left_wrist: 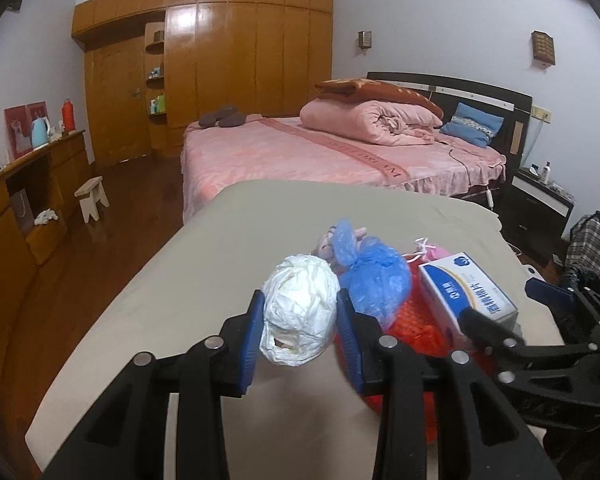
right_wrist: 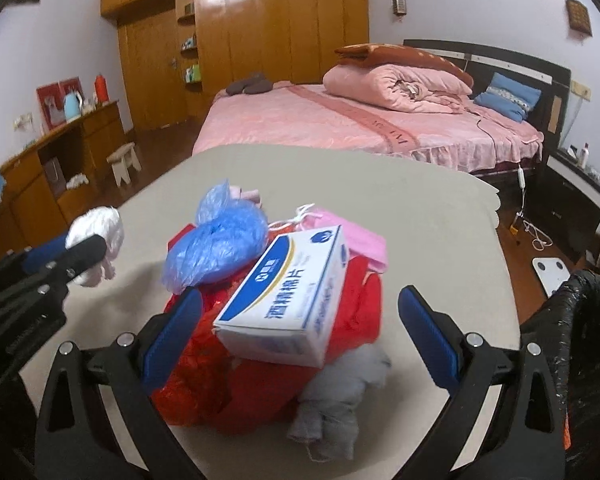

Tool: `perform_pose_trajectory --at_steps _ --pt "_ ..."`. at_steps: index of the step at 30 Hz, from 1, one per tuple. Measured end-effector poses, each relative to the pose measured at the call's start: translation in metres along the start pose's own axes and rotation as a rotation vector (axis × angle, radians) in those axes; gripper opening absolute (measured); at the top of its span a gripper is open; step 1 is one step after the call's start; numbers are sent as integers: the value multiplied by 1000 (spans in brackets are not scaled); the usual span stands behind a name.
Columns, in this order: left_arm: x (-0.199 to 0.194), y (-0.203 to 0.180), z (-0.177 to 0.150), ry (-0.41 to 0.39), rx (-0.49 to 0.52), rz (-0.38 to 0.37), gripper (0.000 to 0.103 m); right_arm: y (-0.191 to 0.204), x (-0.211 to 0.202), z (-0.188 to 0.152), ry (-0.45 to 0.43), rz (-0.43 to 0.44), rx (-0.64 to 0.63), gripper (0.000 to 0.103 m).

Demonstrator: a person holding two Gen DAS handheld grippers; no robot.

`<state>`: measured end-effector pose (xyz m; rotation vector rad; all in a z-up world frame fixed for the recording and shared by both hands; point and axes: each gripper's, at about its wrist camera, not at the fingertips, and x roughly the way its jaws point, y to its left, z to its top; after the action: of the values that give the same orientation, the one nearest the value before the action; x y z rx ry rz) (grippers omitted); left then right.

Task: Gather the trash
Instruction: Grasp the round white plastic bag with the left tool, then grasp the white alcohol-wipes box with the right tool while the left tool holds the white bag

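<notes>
My left gripper [left_wrist: 300, 320] is shut on a crumpled white paper ball [left_wrist: 300, 300], held above the beige table [left_wrist: 220, 240]; the right wrist view shows that ball [right_wrist: 100, 228] at the far left. A trash pile lies on the table [right_wrist: 420, 208]: a red plastic bag [right_wrist: 356, 308], a blue plastic bag [right_wrist: 220, 248], a pink mask [right_wrist: 364, 240], a grey wad [right_wrist: 340, 392] and on top a white-and-blue box [right_wrist: 292, 300]. My right gripper [right_wrist: 300, 296] stands open, its pads on either side of the box without touching it. It enters the left wrist view from the right, at the box [left_wrist: 468, 288].
A bin lined with a black bag [right_wrist: 580, 340] stands at the table's right edge. Beyond the table are a pink bed [left_wrist: 320, 152], a wooden wardrobe [left_wrist: 220, 60], a wooden desk [left_wrist: 28, 192], a small stool [left_wrist: 92, 196] and a dark nightstand [left_wrist: 540, 208].
</notes>
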<state>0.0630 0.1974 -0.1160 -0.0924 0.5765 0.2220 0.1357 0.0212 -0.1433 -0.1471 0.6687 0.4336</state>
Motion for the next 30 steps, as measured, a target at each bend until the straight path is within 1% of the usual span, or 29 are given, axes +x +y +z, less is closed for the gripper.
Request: perform_pose_trajectory --at_steps 6,11,13,16,18,19,21,25,26,27,29,30 --pt "4 6 -6 14 -14 -4 36 3 12 -7 52 -47 -57 95" --pt "5 6 -8 17 -18 -9 36 -18 -2 -6 25 -93 -22 95" --pt "6 5 -9 17 -17 -11 36 -23 -4 -6 21 -87 -8 95" --pt "7 4 -10 20 -17 -15 36 -20 1 -7 32 -66 -15 94" --pt "6 4 -11 18 -15 -15 36 -17 5 -6 37 -51 -18 91" --pt "5 4 -10 18 -16 -14 36 -15 8 -4 39 -47 -17 87" --pt "5 3 -10 18 -15 -13 36 -13 13 -2 46 -39 -21 82" --pt "5 3 -10 17 -12 -14 36 -14 20 2 50 -35 -10 80" --pt "4 3 -9 17 -9 -15 36 -14 21 3 52 -33 -7 78" --pt "4 2 -10 17 -7 -17 36 -15 22 3 58 -29 -7 74" --pt "4 0 -9 18 -5 -21 36 -18 25 5 77 5 -4 55" --pt "3 0 -8 18 -2 -23 36 -19 25 4 85 23 2 54"
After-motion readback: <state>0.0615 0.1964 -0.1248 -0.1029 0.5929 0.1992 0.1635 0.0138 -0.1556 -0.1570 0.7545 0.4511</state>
